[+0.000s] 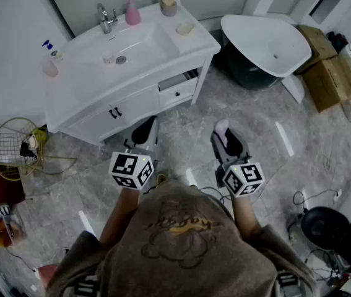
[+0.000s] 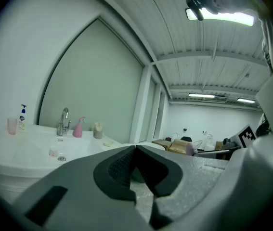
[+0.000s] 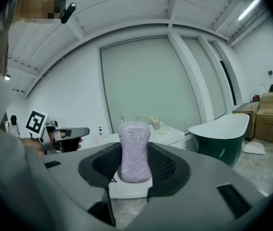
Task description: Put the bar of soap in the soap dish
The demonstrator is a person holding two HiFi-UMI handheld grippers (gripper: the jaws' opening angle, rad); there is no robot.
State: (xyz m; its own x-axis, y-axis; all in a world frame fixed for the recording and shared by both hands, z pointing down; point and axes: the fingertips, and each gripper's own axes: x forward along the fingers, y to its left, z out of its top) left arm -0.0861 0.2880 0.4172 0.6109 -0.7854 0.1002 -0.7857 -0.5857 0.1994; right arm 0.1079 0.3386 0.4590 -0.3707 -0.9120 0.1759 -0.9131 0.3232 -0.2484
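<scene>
A lilac bar of soap [image 3: 135, 150] stands upright between the pads of my right gripper [image 3: 135, 154], which is shut on it. In the head view that gripper [image 1: 223, 130] hangs over the floor in front of the white vanity [image 1: 88, 82], the soap's pale end [image 1: 221, 126] showing at its tip. The soap dish [image 1: 185, 28] sits on the vanity's far right corner, well ahead of both grippers; it is a small pale shape [image 2: 108, 143] in the left gripper view. My left gripper [image 1: 143, 130] is level beside the right one, its jaws [image 2: 136, 149] shut with nothing in them.
On the vanity stand a tap [image 1: 105, 18], a pink spray bottle [image 1: 132, 11], a cup of brushes [image 1: 168, 5] and a blue-capped bottle [image 1: 49, 51]. A green bathtub [image 1: 268, 45] and cardboard boxes [image 1: 330, 73] lie right. A wire basket [image 1: 15, 144] sits left, cables on the floor at right.
</scene>
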